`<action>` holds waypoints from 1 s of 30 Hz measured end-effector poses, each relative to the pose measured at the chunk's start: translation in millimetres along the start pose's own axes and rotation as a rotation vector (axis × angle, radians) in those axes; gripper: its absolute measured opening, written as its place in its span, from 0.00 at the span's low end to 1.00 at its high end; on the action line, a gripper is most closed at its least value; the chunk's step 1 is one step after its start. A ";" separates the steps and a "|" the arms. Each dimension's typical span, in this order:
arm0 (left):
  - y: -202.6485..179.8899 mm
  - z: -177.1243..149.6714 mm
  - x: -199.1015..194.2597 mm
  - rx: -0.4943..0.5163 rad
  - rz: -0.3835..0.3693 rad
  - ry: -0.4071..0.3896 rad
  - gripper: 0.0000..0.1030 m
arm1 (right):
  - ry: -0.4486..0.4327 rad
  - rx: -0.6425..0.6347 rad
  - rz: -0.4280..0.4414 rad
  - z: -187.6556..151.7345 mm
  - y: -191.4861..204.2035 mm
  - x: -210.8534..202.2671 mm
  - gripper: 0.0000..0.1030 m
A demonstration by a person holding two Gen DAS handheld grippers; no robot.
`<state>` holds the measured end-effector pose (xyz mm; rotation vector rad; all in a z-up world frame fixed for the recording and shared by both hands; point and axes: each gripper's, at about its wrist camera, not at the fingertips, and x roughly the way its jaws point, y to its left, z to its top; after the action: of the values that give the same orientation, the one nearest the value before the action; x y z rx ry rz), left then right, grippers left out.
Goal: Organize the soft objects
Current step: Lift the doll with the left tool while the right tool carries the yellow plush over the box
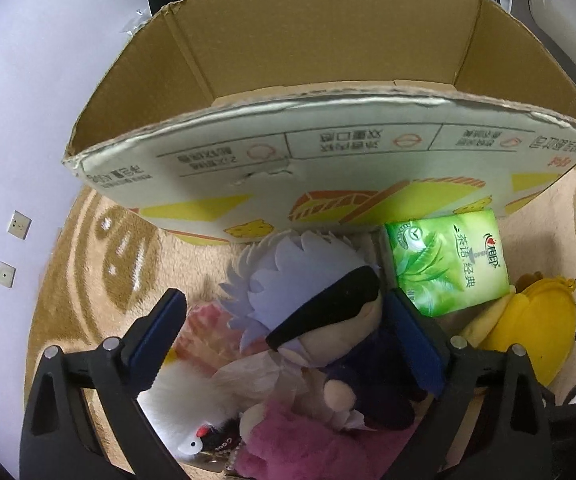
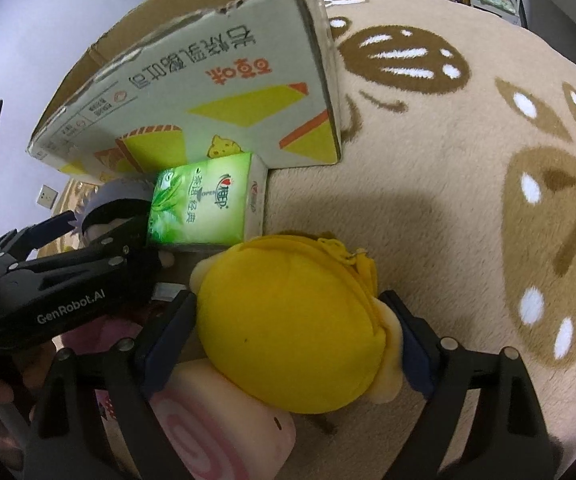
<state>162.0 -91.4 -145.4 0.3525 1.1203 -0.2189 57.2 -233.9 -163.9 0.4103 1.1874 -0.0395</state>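
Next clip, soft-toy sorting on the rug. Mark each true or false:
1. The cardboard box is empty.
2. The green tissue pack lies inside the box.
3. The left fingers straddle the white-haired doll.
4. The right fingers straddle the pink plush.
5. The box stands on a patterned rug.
1. True: the box shows only bare cardboard inside.
2. False: the tissue pack lies on the rug, against the box's outer wall.
3. True: the left gripper has the doll between its fingers.
4. False: the right gripper is around the yellow plush.
5. True.
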 end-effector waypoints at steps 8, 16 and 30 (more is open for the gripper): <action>-1.8 -0.4 6.5 0.002 -0.025 0.022 0.89 | 0.029 -0.052 -0.056 -3.5 18.7 12.9 0.93; -8.0 -4.0 0.6 -0.015 -0.108 0.013 0.56 | 0.016 -0.036 -0.056 -0.5 23.0 16.0 0.86; 26.9 -14.6 -45.2 -0.076 -0.093 -0.123 0.54 | -0.058 -0.010 -0.048 16.3 -0.5 -10.9 0.85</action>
<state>140.0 -61.2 -105.7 0.2166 1.0217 -0.2756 67.4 -241.9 -149.1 0.3694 1.1400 -0.0859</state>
